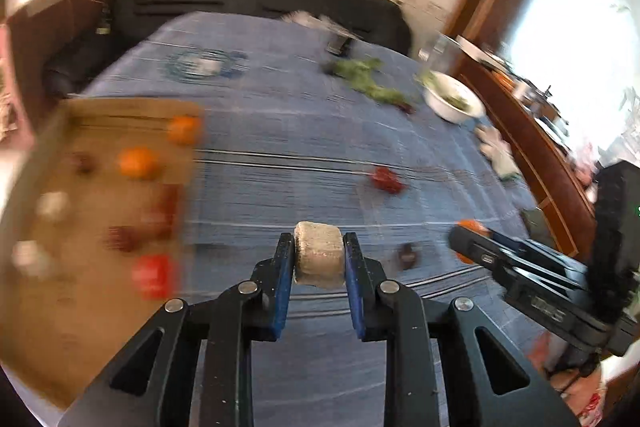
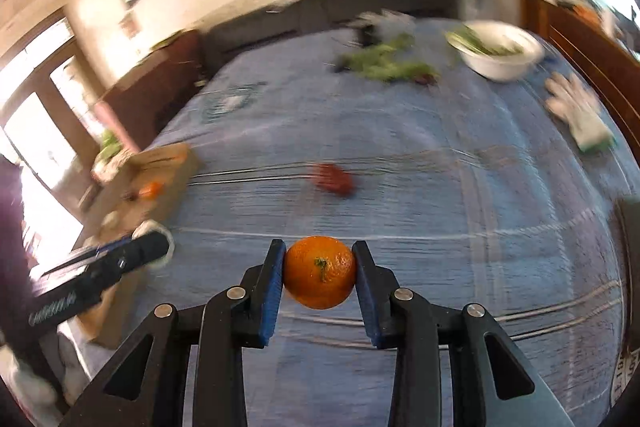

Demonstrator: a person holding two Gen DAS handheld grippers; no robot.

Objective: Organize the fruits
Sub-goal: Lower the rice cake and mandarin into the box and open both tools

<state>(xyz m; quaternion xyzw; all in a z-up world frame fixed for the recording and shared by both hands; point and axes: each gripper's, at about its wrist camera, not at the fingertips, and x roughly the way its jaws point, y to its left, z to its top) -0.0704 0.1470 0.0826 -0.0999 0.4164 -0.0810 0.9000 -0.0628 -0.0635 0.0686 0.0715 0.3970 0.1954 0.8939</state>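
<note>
Clenched on a pale cut fruit chunk (image 1: 319,254), the left gripper (image 1: 319,255) carries it above the blue tablecloth (image 1: 304,123); the cardboard tray (image 1: 80,291) lies off to its left, nearer this hand. Right gripper (image 2: 320,277) grasps one orange (image 2: 320,277), tray (image 2: 166,163) far left. Two oranges (image 1: 138,162) sit in the tray among blurred fruit; one red fruit (image 1: 386,179) waits on cloth.

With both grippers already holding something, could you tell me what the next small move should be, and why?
Probably carry the left gripper, shut on the pale round piece, leftward over the cardboard tray, where oranges and similar pieces already lie; the right gripper holds an orange.
</note>
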